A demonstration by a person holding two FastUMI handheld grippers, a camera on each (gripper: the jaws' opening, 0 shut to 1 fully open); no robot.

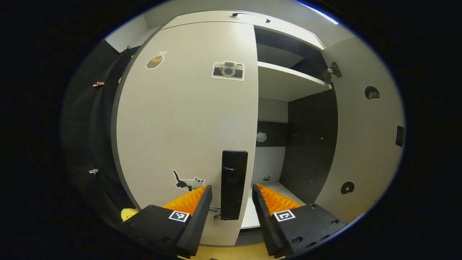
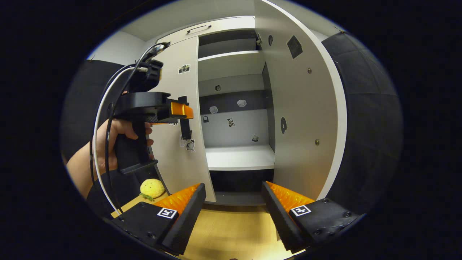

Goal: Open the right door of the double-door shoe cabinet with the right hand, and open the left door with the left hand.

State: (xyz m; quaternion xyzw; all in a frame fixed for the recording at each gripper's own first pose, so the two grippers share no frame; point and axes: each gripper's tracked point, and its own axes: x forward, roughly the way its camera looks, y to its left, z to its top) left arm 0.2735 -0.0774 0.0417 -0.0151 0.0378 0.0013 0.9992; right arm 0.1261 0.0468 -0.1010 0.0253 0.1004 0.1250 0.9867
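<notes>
The white shoe cabinet stands in front of me. Its left door (image 1: 187,122) is closed, with a black vertical handle (image 1: 234,184) near its right edge. My left gripper (image 1: 231,193) is open, and the handle stands between its fingers without being pressed. The right door (image 2: 306,108) is swung wide open, its inner face showing, also seen as the right door (image 1: 364,126). White shelves (image 2: 240,157) show inside. My right gripper (image 2: 234,191) is open and holds nothing, in front of the cabinet's open half. In the right gripper view, a hand holds the left gripper (image 2: 182,122) at the left door (image 2: 180,108).
A yellow plush toy (image 2: 152,188) lies on the wooden floor (image 2: 231,227) left of the cabinet's foot. Small stickers dot the left door and the cabinet's back wall (image 2: 234,126). Black booth cloth (image 2: 364,108) hangs close behind the open right door.
</notes>
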